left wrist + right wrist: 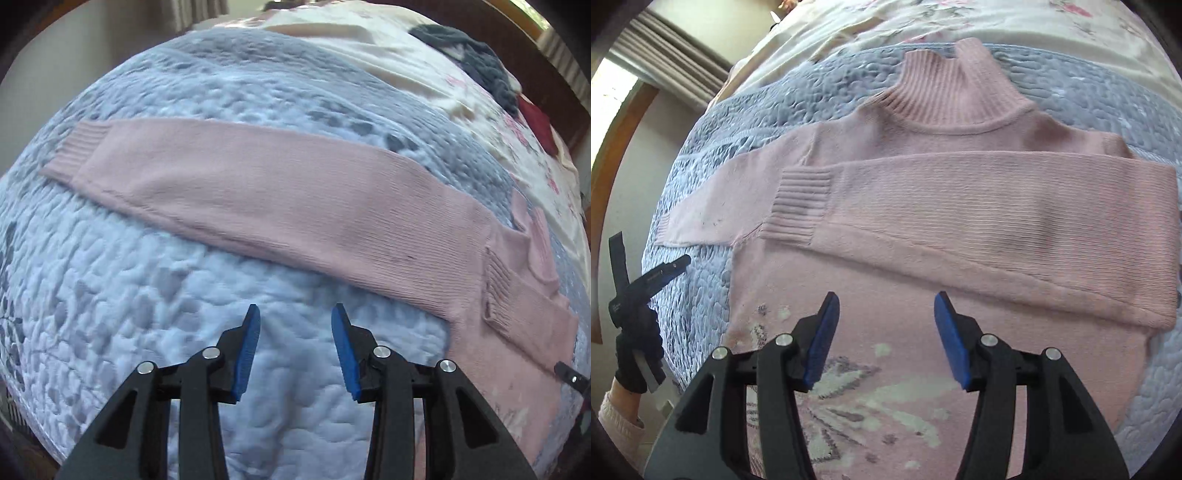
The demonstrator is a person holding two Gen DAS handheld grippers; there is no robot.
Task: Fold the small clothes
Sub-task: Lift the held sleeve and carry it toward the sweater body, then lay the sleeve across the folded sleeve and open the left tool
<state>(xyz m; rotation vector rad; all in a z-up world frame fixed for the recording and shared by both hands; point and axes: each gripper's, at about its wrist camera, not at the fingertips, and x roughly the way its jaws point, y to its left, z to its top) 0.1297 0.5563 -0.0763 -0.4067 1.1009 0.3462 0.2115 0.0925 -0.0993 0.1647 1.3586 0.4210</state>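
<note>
- While both jaws stand apart and empty, the pink sweater (923, 229) lies flat on the blue quilted bed (221, 92).
- Left gripper (295, 347) hovers before the outstretched sleeve (258, 184).
- Right gripper (884, 339) hangs over the sweater's body, the folded sleeve (979, 214) just ahead.

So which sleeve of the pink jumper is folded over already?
The pink knitted sleeve lying across the chest below the ribbed collar. The other sleeve lies stretched out flat on the blue quilt.
</note>
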